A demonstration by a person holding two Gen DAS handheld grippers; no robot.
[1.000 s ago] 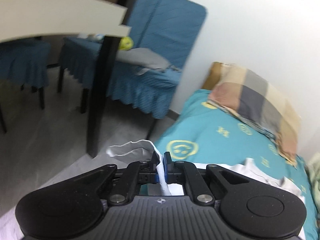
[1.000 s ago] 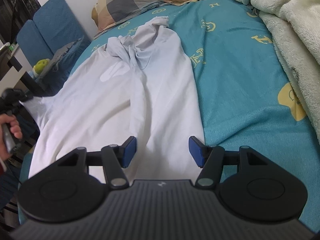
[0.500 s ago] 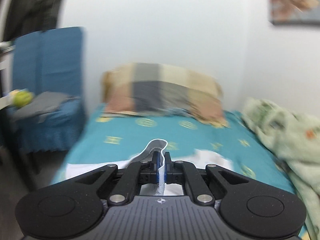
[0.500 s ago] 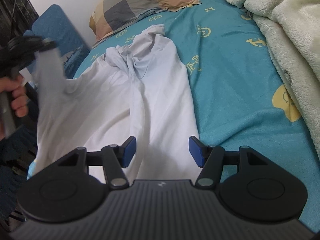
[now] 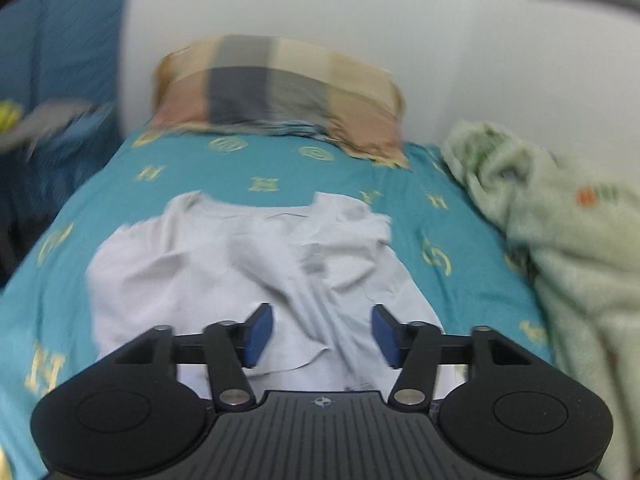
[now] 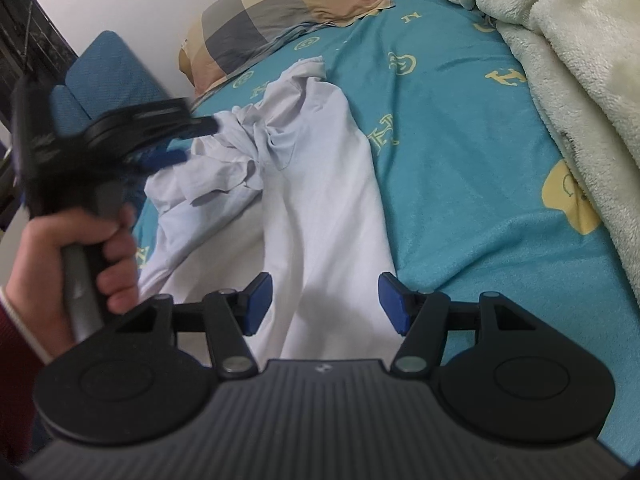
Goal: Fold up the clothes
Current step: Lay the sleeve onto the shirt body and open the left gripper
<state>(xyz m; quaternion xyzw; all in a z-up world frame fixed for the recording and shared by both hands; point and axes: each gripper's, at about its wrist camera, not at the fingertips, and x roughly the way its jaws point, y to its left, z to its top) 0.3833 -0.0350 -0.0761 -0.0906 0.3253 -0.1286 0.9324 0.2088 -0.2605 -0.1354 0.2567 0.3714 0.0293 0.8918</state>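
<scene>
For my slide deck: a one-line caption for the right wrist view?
Right tongs open over a white garment on the bed; left tongs opening, empty, above its crumpled part.

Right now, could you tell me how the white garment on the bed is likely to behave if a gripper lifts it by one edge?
The white garment would probably droop limply: it lies in soft creases and bunched folds. It looks thin, so likely light. On the smooth teal bedsheet it may slide rather than stay spread.
</scene>
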